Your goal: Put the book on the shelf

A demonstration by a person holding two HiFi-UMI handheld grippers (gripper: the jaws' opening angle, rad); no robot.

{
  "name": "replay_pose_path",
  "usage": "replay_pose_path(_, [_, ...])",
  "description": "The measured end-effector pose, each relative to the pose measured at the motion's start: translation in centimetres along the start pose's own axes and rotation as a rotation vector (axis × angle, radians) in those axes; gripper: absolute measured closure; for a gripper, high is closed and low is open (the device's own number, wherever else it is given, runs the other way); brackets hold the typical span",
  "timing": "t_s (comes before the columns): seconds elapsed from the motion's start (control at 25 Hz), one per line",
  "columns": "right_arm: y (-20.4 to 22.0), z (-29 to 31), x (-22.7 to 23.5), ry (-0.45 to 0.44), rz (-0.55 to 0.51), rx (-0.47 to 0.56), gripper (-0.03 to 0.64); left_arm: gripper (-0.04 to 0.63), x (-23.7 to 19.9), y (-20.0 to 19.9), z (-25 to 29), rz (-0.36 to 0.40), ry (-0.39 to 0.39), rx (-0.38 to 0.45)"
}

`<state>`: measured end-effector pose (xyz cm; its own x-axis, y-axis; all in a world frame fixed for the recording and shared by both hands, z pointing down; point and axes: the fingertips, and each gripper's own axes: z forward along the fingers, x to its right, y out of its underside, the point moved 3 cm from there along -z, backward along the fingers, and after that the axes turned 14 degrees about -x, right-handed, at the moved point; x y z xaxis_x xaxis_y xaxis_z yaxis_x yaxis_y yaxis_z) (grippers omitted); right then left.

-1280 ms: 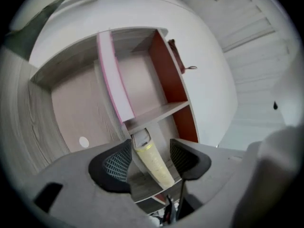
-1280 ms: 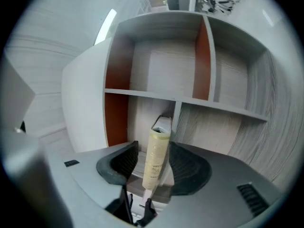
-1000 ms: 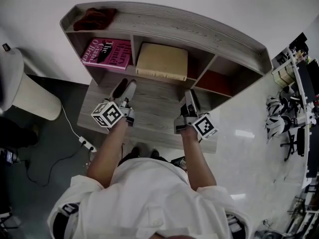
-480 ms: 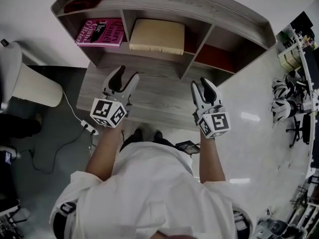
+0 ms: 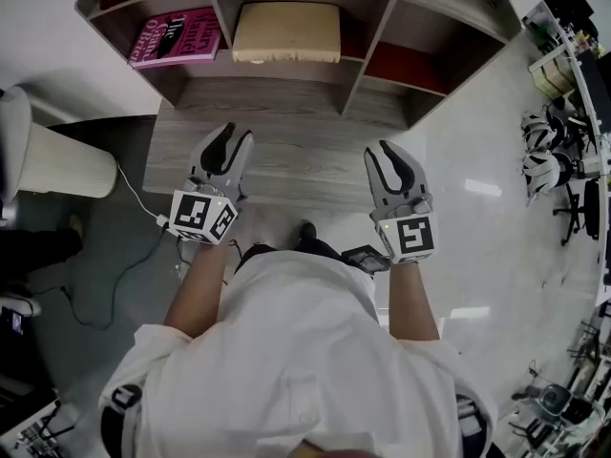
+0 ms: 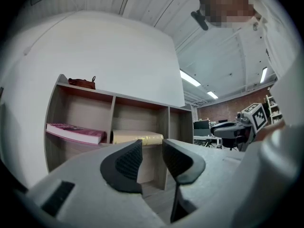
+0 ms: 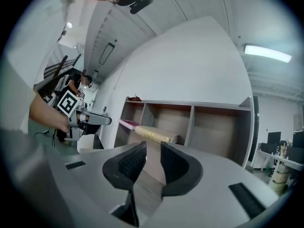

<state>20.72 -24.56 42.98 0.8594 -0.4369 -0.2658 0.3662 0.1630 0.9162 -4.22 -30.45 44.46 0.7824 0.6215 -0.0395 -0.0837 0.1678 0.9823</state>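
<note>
Book on shelf; forearms forward, parallel.

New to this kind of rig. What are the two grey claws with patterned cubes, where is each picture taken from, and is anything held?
No robot here: a person in a white shirt holds a two-jaw gripper in each hand; the cubes are part of them. The head view looks down from the person's head; each gripper view looks along that gripper's own jaws. The left gripper and right gripper hang over a wooden desk, their jaws closing with nothing between them. On the shelf behind, a pink book lies in the left compartment and a tan book in the middle one. Nothing is held.
</note>
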Motion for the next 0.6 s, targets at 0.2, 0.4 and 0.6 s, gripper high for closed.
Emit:
replay_pose_path(0.2, [0.2,-1.9,-2.8,0.019,0.064,-0.004,0.545,0.477,0.7,1.5,-2.8,0.003,0.037,-0.02])
replay_pose_path(0.4, [0.7,-4.4,-7.0,0.029,0.139,-0.014,0.577,0.506,1.3,3.5,-7.9,-0.007,0.064,-0.036])
replay_pose_path(0.6, [0.2,-7.3,-12.2,0.014,0.15,-0.011,0.592,0.539,1.9,4.2,-13.6,-0.024,0.083,-0.012])
